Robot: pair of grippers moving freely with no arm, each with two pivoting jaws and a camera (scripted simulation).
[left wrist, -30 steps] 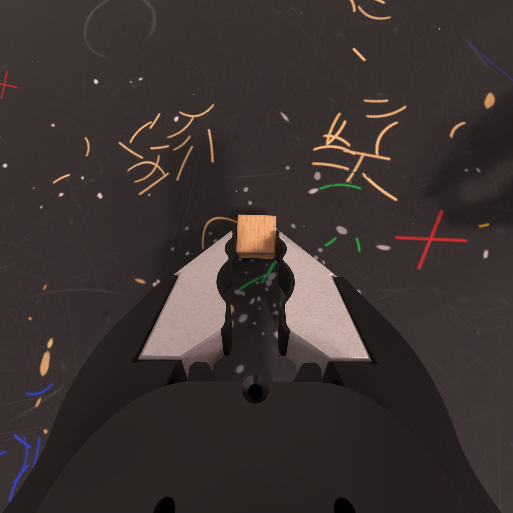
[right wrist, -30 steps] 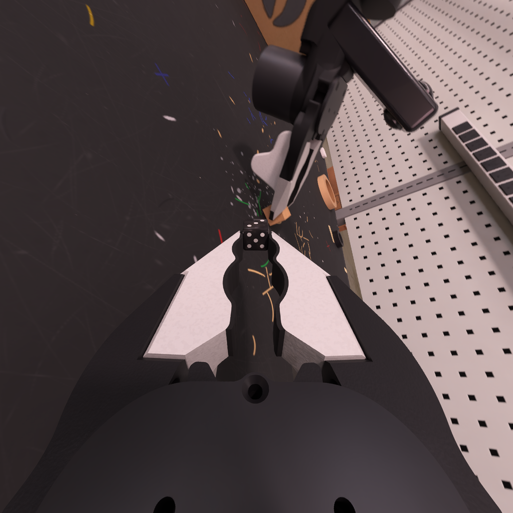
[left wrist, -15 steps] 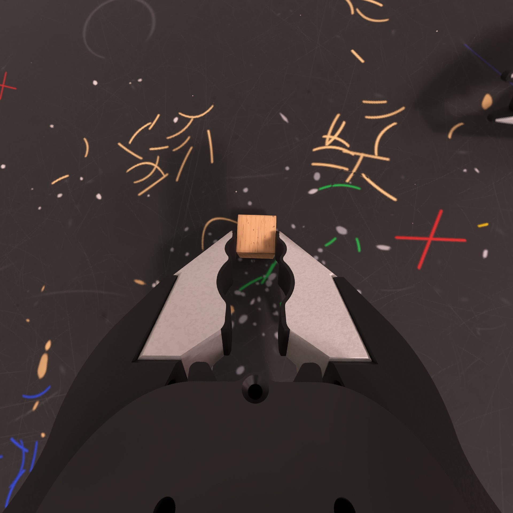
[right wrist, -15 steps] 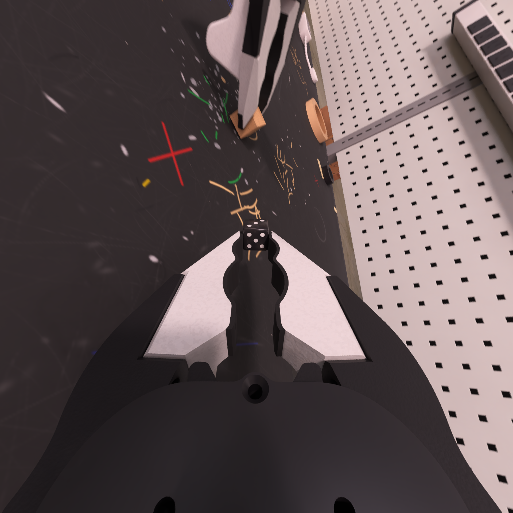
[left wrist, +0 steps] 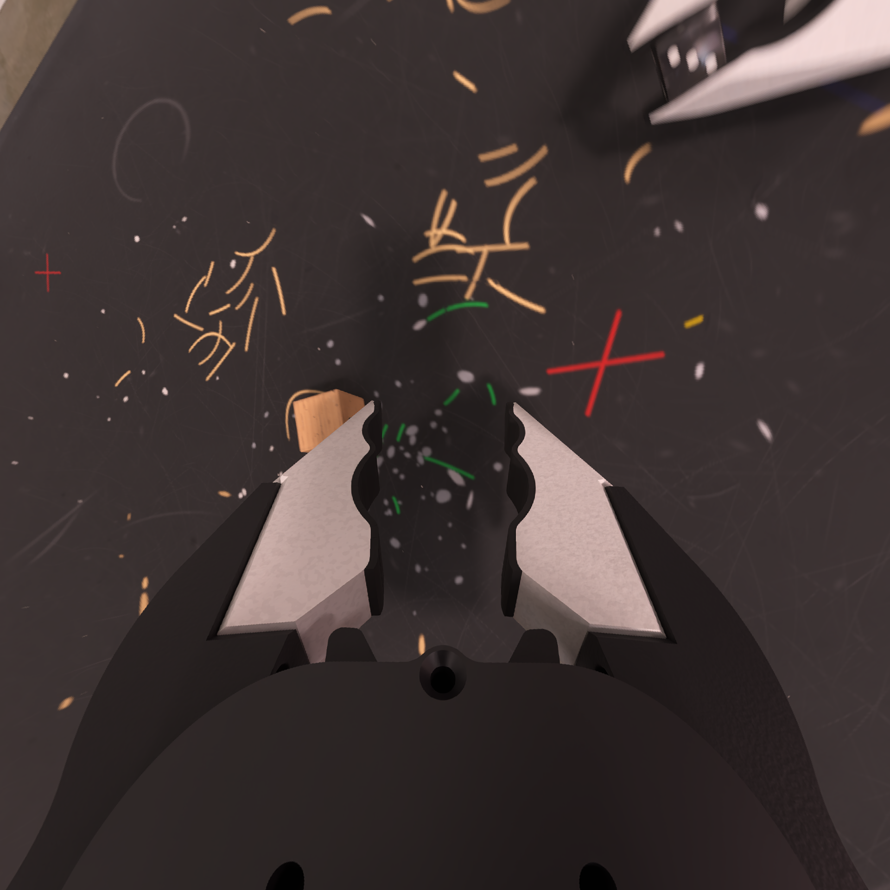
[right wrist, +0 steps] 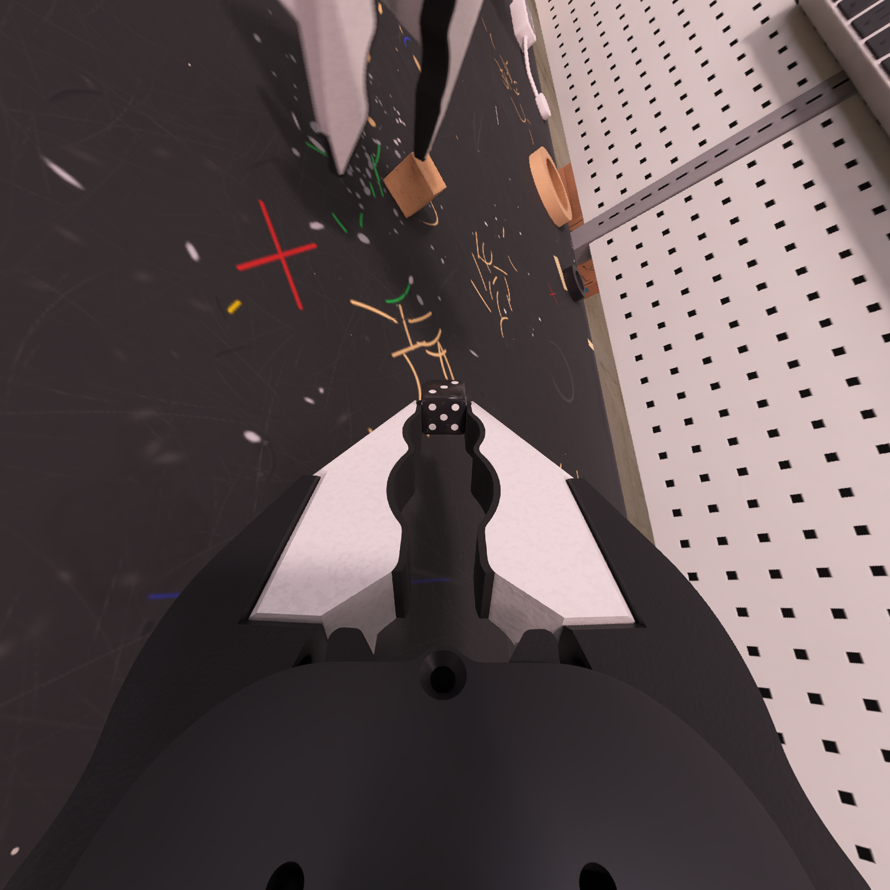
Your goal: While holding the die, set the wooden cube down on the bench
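The wooden cube (left wrist: 321,420) lies on the dark bench (left wrist: 144,481), just outside my left gripper's left finger (left wrist: 327,481). My left gripper (left wrist: 443,407) is open and empty, jaws wide apart above the bench. My right gripper (right wrist: 443,404) is shut on the black die (right wrist: 443,413) with white pips, held at the fingertips above the bench. In the right wrist view the left gripper (right wrist: 380,159) hangs at the top, one fingertip touching the cube (right wrist: 414,184). In the left wrist view the right gripper (left wrist: 751,67) with the die (left wrist: 688,53) shows at the top right.
A white pegboard wall (right wrist: 746,385) runs along the bench's right side. A wooden ring (right wrist: 551,185), a small black roll (right wrist: 575,283) and a white cord (right wrist: 532,77) lie by the wall. A red cross (left wrist: 604,361) and tan shavings mark the bench.
My left gripper has opened and let go of the wooden cube, which now lies on the bench beside its left finger. My right gripper has moved closer to the left one, still holding the die.
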